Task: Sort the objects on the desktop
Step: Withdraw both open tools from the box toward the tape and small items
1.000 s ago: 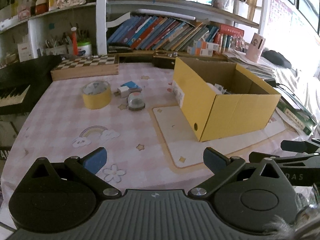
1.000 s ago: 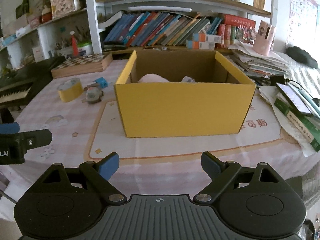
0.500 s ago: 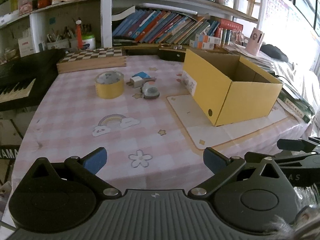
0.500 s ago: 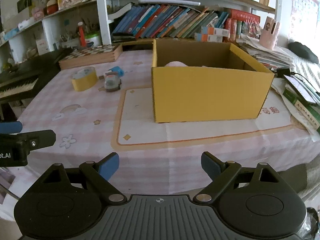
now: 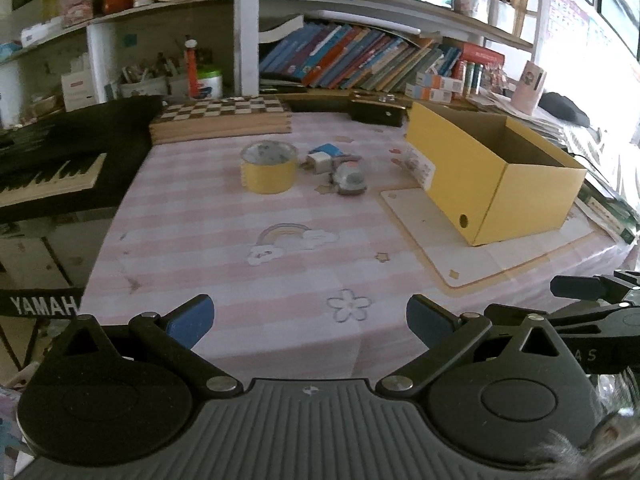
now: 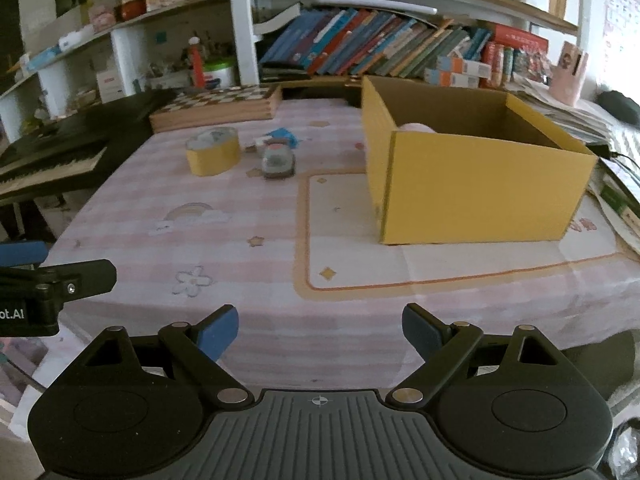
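A yellow tape roll stands on the pink tablecloth, with a white plug, a blue card and a small grey round item to its right. An open yellow cardboard box sits at the right; a pale pink thing lies inside. The tape roll and grey item also show in the right wrist view. My left gripper is open and empty at the table's near edge. My right gripper is open and empty, also at the near edge.
A wooden chessboard box lies at the back. A black Yamaha keyboard stands left of the table. Bookshelves run behind. Books and papers are piled right of the box. A cream mat lies under the box.
Both grippers have pulled back toward the table's near edge, so the box and small objects look farther away. Both stay open and empty.
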`<state>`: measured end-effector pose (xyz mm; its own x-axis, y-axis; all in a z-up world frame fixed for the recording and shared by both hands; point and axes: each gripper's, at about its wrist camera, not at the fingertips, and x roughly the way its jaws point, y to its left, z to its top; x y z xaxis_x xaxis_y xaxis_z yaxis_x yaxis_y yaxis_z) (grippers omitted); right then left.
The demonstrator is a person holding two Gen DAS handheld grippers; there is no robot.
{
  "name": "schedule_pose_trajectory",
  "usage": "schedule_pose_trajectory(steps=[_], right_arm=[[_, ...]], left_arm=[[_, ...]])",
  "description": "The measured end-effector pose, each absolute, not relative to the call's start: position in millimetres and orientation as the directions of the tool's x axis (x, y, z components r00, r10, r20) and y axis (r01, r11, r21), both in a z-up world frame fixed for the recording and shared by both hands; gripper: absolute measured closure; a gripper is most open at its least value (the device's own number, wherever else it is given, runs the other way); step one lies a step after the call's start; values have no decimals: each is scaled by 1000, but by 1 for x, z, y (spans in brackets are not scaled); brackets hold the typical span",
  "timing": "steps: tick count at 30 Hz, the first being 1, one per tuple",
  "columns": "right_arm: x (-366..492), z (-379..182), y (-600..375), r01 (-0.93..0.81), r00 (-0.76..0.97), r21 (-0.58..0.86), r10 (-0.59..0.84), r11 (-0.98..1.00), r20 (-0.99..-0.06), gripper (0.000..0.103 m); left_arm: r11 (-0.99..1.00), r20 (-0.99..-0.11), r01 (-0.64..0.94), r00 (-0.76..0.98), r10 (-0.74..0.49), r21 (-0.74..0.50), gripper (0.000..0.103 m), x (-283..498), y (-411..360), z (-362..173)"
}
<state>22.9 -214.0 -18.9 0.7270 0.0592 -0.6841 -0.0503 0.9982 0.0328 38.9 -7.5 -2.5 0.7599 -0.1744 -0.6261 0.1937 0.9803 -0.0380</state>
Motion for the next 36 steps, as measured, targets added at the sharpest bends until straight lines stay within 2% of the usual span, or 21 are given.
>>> schedule_pose_trajectory(steps=[20, 36], right_arm=[[43, -15, -173, -158, 728, 2, 118, 987, -676, 12], [108, -16, -170, -227, 724, -5, 165, 974, -670, 12]], left_arm=[[990, -613, 124, 778, -138, -66, 0, 47, 24, -1], [992, -619, 104, 775, -129, -76, 0, 112, 17, -2]])
